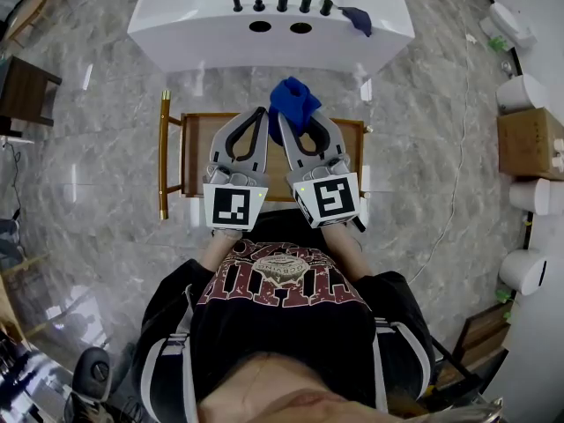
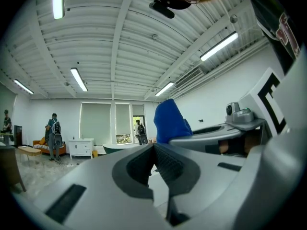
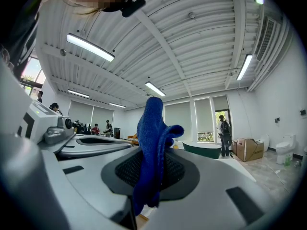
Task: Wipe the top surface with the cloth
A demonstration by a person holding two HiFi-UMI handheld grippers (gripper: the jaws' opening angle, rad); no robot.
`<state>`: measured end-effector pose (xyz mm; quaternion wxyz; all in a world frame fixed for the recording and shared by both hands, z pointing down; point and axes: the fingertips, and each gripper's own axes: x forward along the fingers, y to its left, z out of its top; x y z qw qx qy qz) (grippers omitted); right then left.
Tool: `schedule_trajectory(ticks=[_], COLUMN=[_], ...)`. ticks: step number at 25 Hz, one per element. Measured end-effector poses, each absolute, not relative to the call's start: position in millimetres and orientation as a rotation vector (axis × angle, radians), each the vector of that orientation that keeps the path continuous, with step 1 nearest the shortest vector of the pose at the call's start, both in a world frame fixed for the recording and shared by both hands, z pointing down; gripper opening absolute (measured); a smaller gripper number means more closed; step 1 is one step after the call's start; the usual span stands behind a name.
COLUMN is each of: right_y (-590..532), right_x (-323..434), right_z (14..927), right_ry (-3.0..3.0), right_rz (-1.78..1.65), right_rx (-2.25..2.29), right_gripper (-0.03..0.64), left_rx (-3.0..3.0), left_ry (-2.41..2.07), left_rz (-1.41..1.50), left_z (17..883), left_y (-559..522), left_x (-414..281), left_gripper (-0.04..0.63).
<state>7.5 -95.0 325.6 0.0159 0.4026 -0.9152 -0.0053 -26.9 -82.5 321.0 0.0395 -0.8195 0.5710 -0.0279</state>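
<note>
In the head view both grippers are held side by side, close to my chest, over a small brown wooden table (image 1: 197,152). My right gripper (image 1: 294,120) is shut on a blue cloth (image 1: 293,100), which bunches up past the fingertips. In the right gripper view the cloth (image 3: 152,143) stands pinched between the jaws and hangs down through them. My left gripper (image 1: 261,115) is shut with nothing in it; in its own view the left gripper (image 2: 154,148) has its jaws closed together, with the cloth (image 2: 170,121) just to its right. Both gripper views tilt up toward the ceiling.
A white tub (image 1: 211,26) with black taps stands beyond the table, with a second blue cloth (image 1: 357,18) on its rim. The table has a gold side frame (image 1: 164,152). White toilets (image 1: 522,95) and a cardboard box (image 1: 529,144) line the right; a dark side table (image 1: 22,86) stands left.
</note>
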Motion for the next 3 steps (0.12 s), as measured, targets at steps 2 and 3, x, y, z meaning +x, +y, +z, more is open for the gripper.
schedule_trajectory(ticks=[2, 3], right_y=[-96.0, -96.5], right_x=[8.2, 8.4], right_z=[325.8, 325.8], right_ry=[-2.845, -2.846], right_rz=[-0.013, -0.013], right_rx=[1.255, 1.254], right_gripper=[0.084, 0.084], left_rx=[-2.518, -2.52], left_ry=[1.747, 1.746], left_rz=[-0.085, -0.085], left_z=[321.5, 321.7], left_y=[-83.9, -84.6], left_x=[-25.6, -24.9], left_gripper=[0.046, 0.046])
